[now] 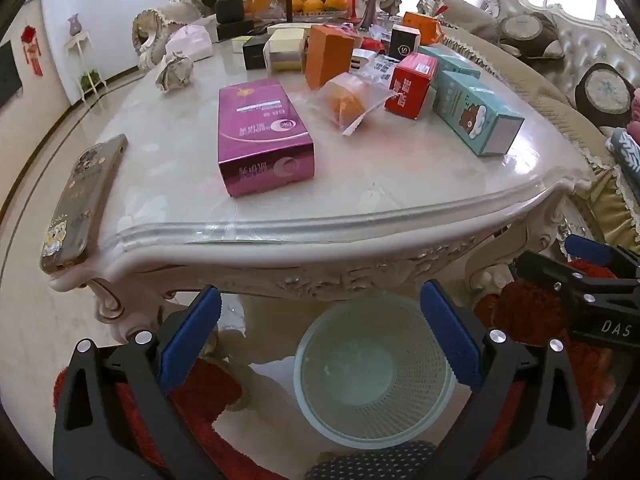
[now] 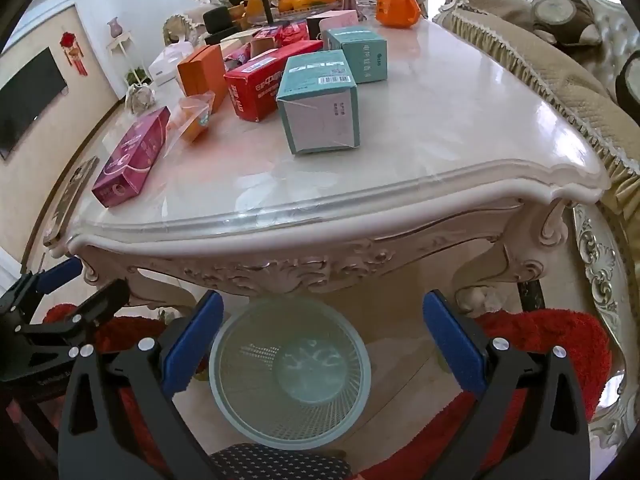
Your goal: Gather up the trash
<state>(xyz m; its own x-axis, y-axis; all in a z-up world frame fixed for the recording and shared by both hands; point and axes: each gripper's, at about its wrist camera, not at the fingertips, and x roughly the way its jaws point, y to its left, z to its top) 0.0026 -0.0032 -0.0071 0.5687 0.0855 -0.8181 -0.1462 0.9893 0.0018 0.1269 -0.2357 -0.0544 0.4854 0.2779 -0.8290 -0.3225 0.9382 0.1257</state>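
A pale green mesh waste basket (image 1: 374, 368) stands on the floor in front of the table; it also shows in the right wrist view (image 2: 290, 372). It looks empty. On the marble table (image 1: 360, 200) lie a purple box (image 1: 262, 136), a clear bag with an orange item (image 1: 350, 100), a red box (image 1: 412, 84) and a teal box (image 1: 476, 114). In the right wrist view the teal box (image 2: 320, 104) is nearest. My left gripper (image 1: 320, 336) and my right gripper (image 2: 322, 340) are both open and empty, held above the basket, short of the table edge.
A phone (image 1: 86, 200) lies on the table's left corner. Several more boxes, a fruit tray (image 1: 316, 6) and a crumpled wrapper (image 1: 176, 72) sit farther back. Sofas (image 2: 560, 60) stand to the right and behind. A red rug (image 2: 552, 344) covers the floor.
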